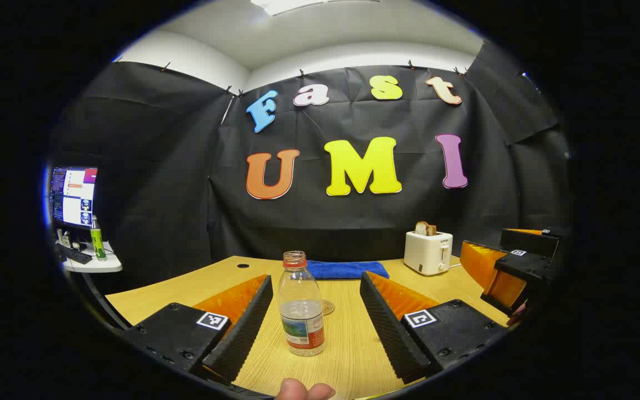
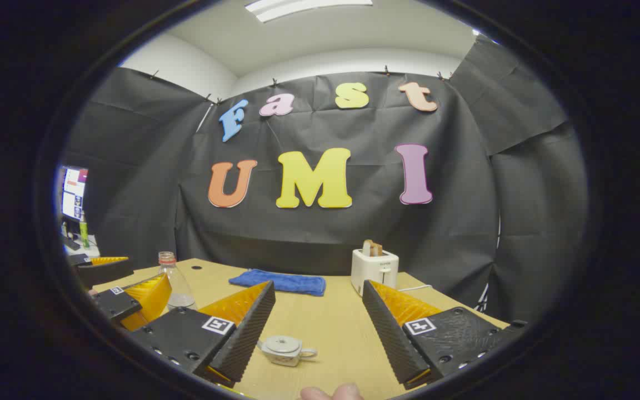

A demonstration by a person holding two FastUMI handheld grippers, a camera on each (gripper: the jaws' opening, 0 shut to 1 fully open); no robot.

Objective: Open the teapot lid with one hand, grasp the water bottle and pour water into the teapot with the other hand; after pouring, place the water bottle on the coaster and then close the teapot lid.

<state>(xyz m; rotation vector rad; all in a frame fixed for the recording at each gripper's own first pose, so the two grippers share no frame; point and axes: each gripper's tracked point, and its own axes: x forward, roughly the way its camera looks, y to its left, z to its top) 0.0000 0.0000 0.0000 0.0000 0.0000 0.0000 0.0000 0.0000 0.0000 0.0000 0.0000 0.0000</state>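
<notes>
Plainly the biggest risk is the uncapped water bottle point(image 1: 301, 304), standing upright on the desk point(image 1: 348, 355) between the left tool point(image 1: 315, 325) fingers: a crooked squeeze could tip it and spill. That tool is spread wide, touching nothing. Beyond the bottle lies the coaster point(image 1: 328, 307). The right tool point(image 2: 316, 328) gapes wide too, empty, the small teapot point(image 2: 285, 350) just ahead of its left finger, lid on; a clumsy pinch could drag the pot
</notes>
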